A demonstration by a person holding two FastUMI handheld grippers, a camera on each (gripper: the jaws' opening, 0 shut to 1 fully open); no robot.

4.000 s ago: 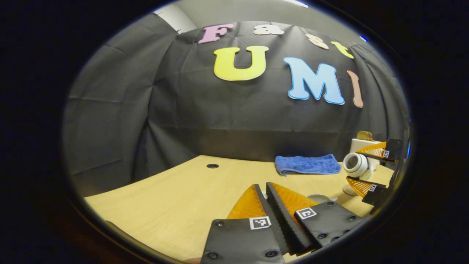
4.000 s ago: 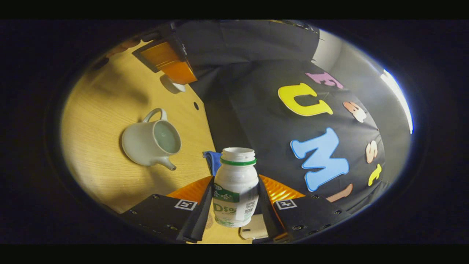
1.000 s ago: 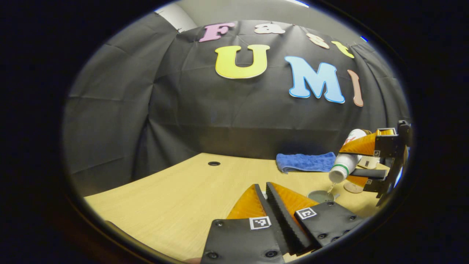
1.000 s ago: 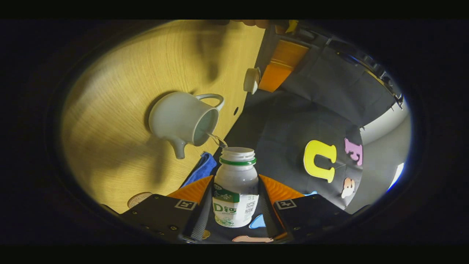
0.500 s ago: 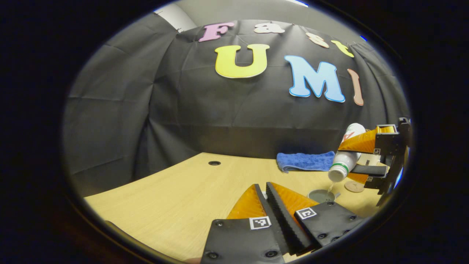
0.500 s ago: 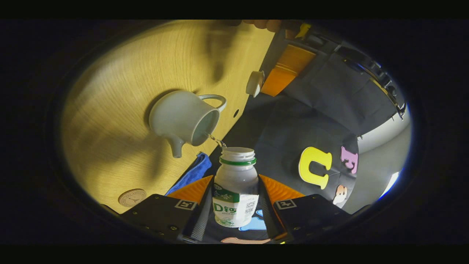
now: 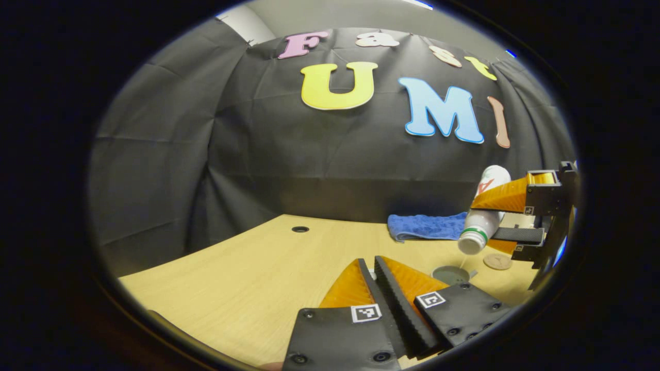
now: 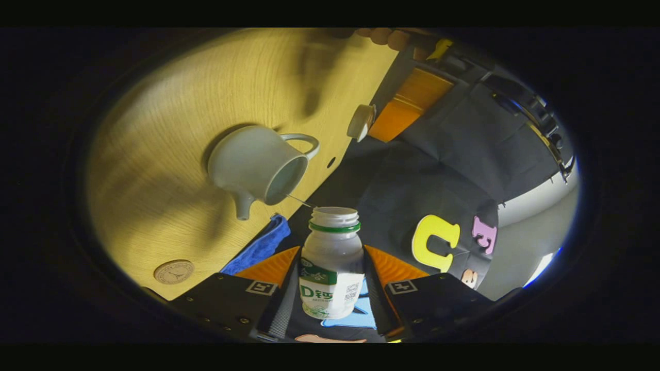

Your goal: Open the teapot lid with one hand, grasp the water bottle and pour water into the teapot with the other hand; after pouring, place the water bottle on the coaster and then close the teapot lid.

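Your light wooden tabletop (image 8: pixel 170 134) carries soft dark shadows in the upper centre of the right gripper view; fisheye bending warps both views' edges.

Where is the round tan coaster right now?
The round tan coaster lies on the wooden table, lower left in the right gripper view, beside the folded blue cloth.

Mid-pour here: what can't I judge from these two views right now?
- Water level in the teapot: the right gripper view sees its mouth aslant, and the inside is shadowed.
- Water left in the water bottle: white wall and label, between the right tool's fingers.
- Teapot body, left gripper view: the left tool's fingers cover all but its rim.
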